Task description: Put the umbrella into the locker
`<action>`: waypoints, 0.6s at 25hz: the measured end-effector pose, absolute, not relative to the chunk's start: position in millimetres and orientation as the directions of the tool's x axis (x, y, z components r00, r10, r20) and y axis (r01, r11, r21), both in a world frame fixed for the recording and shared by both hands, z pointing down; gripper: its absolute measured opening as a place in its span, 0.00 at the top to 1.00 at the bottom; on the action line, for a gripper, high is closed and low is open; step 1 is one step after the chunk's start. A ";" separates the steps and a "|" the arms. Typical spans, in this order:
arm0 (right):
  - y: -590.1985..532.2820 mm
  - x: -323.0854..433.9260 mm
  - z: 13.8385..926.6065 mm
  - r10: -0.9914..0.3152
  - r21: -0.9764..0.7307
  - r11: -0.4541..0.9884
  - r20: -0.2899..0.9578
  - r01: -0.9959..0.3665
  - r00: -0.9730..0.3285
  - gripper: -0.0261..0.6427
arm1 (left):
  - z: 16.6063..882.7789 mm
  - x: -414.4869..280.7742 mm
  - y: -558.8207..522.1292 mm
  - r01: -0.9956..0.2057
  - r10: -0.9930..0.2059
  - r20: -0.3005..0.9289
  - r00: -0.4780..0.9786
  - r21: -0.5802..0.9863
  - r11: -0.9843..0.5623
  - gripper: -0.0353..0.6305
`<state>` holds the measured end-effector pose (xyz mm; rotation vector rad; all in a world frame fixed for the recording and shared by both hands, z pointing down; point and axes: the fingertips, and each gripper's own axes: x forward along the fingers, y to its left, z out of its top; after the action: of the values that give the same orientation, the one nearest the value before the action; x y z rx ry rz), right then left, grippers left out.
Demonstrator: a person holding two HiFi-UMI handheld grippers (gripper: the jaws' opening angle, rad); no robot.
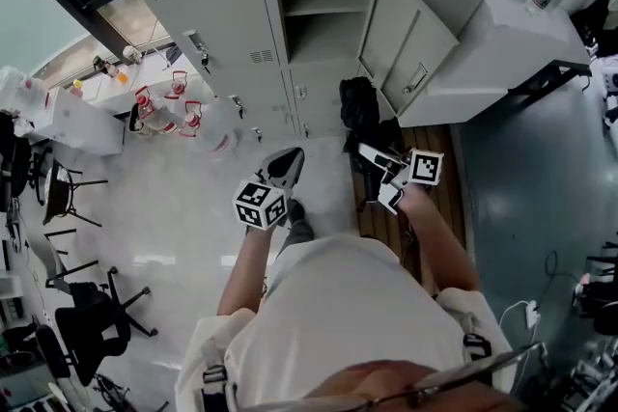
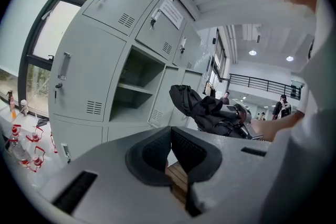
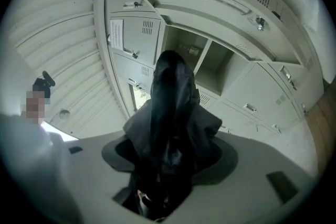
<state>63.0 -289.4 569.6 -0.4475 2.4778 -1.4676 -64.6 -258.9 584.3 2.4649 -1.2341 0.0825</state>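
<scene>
**Umbrella (image 3: 170, 113) carried in the right tongs, short of the open locker**

Black cloth is seen bunched between the jaws of the right gripper (image 3: 169, 176), which are closed on the umbrella's lower part. The rest of the bundle stands out beyond them toward the lockers. The left gripper (image 2: 170, 140) is held lower and to the side. Its jaws are brought almost together at the tips and nothing is held between them; only wooden flooring shows through the narrow gap.

The umbrella is raised in front of the open locker (image 1: 314, 12), near its mouth but not yet inside. A shelf (image 2: 135, 88) divides the compartment, and the door (image 1: 406, 39) is swung out to the right.

The umbrella is judged to be light, with a stiff core under soft and probably slick cloth. The folds are not strapped down and flare loosely round the jaws, so snagging on the shelf edge or the door can be expected. A grip on cloth alone is likely to slide. Hold is best taken where the shaft can be felt through the fabric, or at the handle, which cannot be made out here. The free end can be steadied by the empty gripper if it sags.
</scene>
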 end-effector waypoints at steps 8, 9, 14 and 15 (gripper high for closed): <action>-354.7 29.4 575.2 -0.483 -0.865 0.440 -0.001 -0.242 -0.876 0.58 | 587.0 -103.9 -320.4 -0.745 -0.710 0.240 0.662 0.315 -0.588 0.94; -361.7 26.1 574.3 -0.499 -0.860 0.441 0.003 -0.257 -0.867 0.58 | 587.5 -108.0 -326.7 -0.738 -0.702 0.242 0.670 0.316 -0.596 0.94; -393.3 16.1 579.4 -0.574 -0.787 0.449 0.109 -0.423 -0.812 0.58 | 590.1 -124.6 -356.5 -0.696 -0.654 0.243 0.716 0.315 -0.645 0.94; -397.9 13.6 577.4 -0.586 -0.779 0.449 0.113 -0.438 -0.803 0.58 | 590.7 -127.6 -361.9 -0.689 -0.646 0.242 0.724 0.315 -0.653 0.94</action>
<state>13.6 -397.9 577.4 -0.9003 2.5232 -1.2792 -127.6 -361.9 590.7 2.5433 -1.0303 0.1517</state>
